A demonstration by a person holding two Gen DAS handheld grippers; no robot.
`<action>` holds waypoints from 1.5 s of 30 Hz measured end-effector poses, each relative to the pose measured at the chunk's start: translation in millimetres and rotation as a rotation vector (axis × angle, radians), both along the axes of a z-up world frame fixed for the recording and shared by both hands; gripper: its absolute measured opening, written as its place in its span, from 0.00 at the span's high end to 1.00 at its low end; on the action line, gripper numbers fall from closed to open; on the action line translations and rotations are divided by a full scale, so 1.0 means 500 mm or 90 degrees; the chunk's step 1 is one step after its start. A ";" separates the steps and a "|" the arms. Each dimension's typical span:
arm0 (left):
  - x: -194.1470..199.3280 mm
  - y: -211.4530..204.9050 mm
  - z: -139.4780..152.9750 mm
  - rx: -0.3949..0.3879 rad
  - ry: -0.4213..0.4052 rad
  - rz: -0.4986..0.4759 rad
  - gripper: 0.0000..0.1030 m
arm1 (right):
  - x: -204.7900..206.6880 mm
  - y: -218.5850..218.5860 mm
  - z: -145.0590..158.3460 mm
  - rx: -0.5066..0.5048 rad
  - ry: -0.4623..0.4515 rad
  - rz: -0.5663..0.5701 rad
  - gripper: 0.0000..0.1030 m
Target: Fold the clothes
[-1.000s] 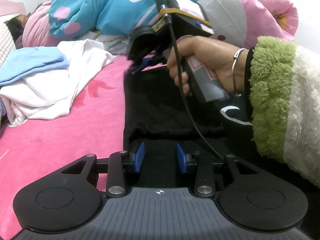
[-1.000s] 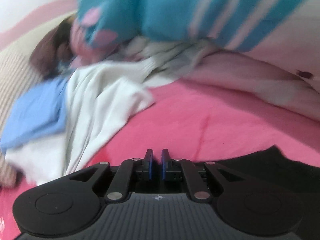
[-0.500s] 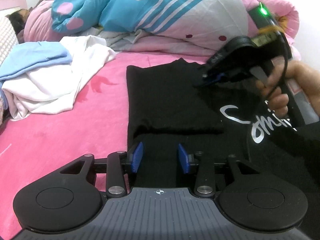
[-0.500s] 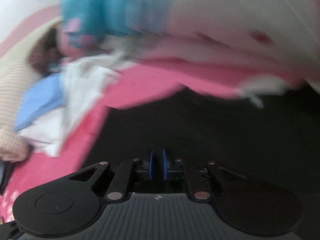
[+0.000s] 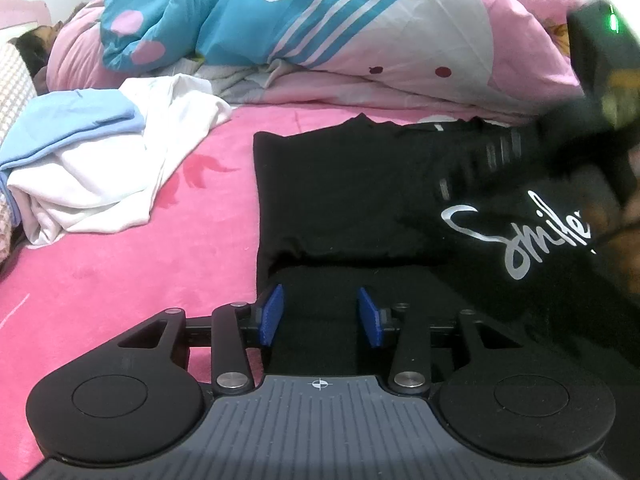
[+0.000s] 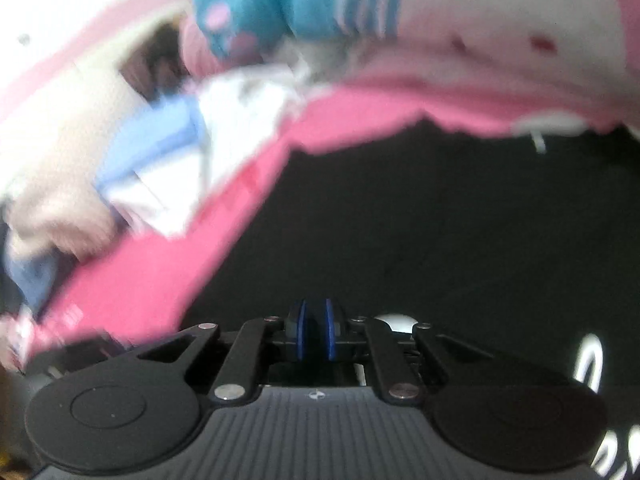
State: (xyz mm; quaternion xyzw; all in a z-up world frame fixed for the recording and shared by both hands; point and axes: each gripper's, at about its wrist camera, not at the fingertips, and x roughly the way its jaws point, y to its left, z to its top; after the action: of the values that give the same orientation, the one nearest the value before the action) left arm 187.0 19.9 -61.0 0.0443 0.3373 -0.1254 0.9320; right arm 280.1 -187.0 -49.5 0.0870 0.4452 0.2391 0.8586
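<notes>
Over the last second my right gripper [image 6: 314, 336], fingers pressed nearly together with no cloth visibly between them, has swung from the far left edge of the black shirt [image 5: 352, 200] to three o'clock in the left view, leaving the left side lying folded inward. My left gripper [image 5: 320, 316] hovers spread at the shirt's near hem, so I judge the folding part-way. The shirt lies on the pink bed [image 5: 120, 272], unfolded white and blue clothes [image 5: 92, 168] at ten o'clock, a quilt [image 5: 320, 24] at twelve.

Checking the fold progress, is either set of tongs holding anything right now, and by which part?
Left tongs are open over the black shirt, holding nothing. Right tongs look shut; whether they pinch fabric cannot be told.
</notes>
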 end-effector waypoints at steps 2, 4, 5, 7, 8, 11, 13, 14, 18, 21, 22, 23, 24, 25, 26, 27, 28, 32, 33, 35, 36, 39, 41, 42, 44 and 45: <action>0.000 0.002 0.000 -0.002 0.001 0.000 0.59 | -0.013 -0.021 0.006 -0.002 0.002 -0.027 0.91; 0.001 0.002 0.002 -0.003 0.004 0.001 0.59 | -0.033 -0.028 0.031 -0.013 -0.021 -0.045 0.89; 0.002 0.002 0.003 -0.004 0.005 0.001 0.59 | -0.040 -0.021 0.041 -0.014 -0.037 -0.039 0.89; 0.002 0.003 0.004 -0.006 0.006 0.002 0.59 | -0.052 -0.010 0.054 -0.012 -0.057 -0.027 0.89; 0.001 0.005 0.005 -0.007 0.005 0.002 0.59 | -0.054 -0.008 0.048 -0.007 -0.051 -0.022 0.89; -0.001 0.011 0.007 -0.014 0.004 0.004 0.59 | -0.061 -0.002 0.028 0.011 -0.030 -0.010 0.90; 0.000 0.018 0.010 -0.023 0.001 0.007 0.59 | -0.066 0.002 0.015 0.022 -0.017 -0.001 0.90; 0.000 0.021 0.012 -0.028 -0.002 0.009 0.59 | -0.068 0.004 0.008 0.028 -0.010 0.003 0.90; 0.000 0.025 0.023 -0.041 -0.029 0.023 0.58 | -0.108 -0.027 0.013 0.047 0.005 -0.022 0.89; 0.001 0.021 0.029 -0.059 -0.053 0.022 0.58 | -0.156 -0.067 0.032 0.061 -0.004 -0.049 0.89; 0.001 0.018 0.030 -0.065 -0.061 0.020 0.57 | -0.174 -0.078 0.037 0.065 -0.007 -0.057 0.89; 0.001 0.013 0.029 -0.068 -0.064 0.015 0.57 | -0.190 -0.090 0.042 0.069 -0.011 -0.065 0.89; 0.001 0.007 0.027 -0.070 -0.068 0.009 0.56 | -0.205 -0.100 0.047 0.074 -0.014 -0.075 0.89; 0.002 0.001 0.025 -0.072 -0.071 0.004 0.56 | -0.218 -0.111 0.050 0.078 -0.016 -0.084 0.89; 0.003 -0.005 0.021 -0.071 -0.065 -0.002 0.56 | -0.231 -0.121 0.051 0.082 -0.019 -0.094 0.89; 0.004 -0.011 0.016 -0.069 -0.058 -0.008 0.56 | -0.241 -0.129 0.051 0.085 -0.020 -0.104 0.89; 0.006 -0.017 0.012 -0.065 -0.048 -0.012 0.56 | -0.250 -0.136 0.050 0.086 -0.019 -0.114 0.89; 0.005 -0.024 0.003 -0.052 -0.020 -0.010 0.56 | -0.290 -0.175 0.047 0.081 -0.016 -0.159 0.89; 0.005 -0.022 0.002 -0.055 -0.016 -0.008 0.56 | -0.300 -0.184 0.047 0.080 -0.016 -0.170 0.86; 0.002 -0.016 0.004 -0.064 -0.011 -0.001 0.56 | -0.319 -0.203 0.046 0.077 -0.014 -0.193 0.82; 0.000 -0.013 0.005 -0.067 -0.010 0.003 0.56 | -0.329 -0.214 0.046 0.078 -0.013 -0.205 0.80; -0.011 -0.009 0.013 -0.072 -0.016 0.007 0.56 | -0.350 -0.249 0.052 0.088 -0.010 -0.243 0.78; -0.019 -0.008 0.019 -0.079 -0.022 0.006 0.55 | -0.363 -0.270 0.059 0.093 -0.011 -0.267 0.76; -0.023 -0.008 0.022 -0.085 -0.024 0.004 0.55 | -0.370 -0.279 0.064 0.095 -0.013 -0.278 0.74; -0.030 -0.008 0.027 -0.099 -0.025 0.001 0.55 | -0.384 -0.295 0.072 0.098 -0.018 -0.296 0.69; -0.032 -0.009 0.030 -0.107 -0.024 -0.001 0.54 | -0.391 -0.302 0.076 0.098 -0.022 -0.305 0.65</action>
State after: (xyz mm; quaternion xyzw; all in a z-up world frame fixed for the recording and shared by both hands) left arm 170.9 15.3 -46.2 -0.0309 0.3078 -0.1533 0.9385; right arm 84.3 -338.1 -11.5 0.2511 0.3777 0.0632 0.8890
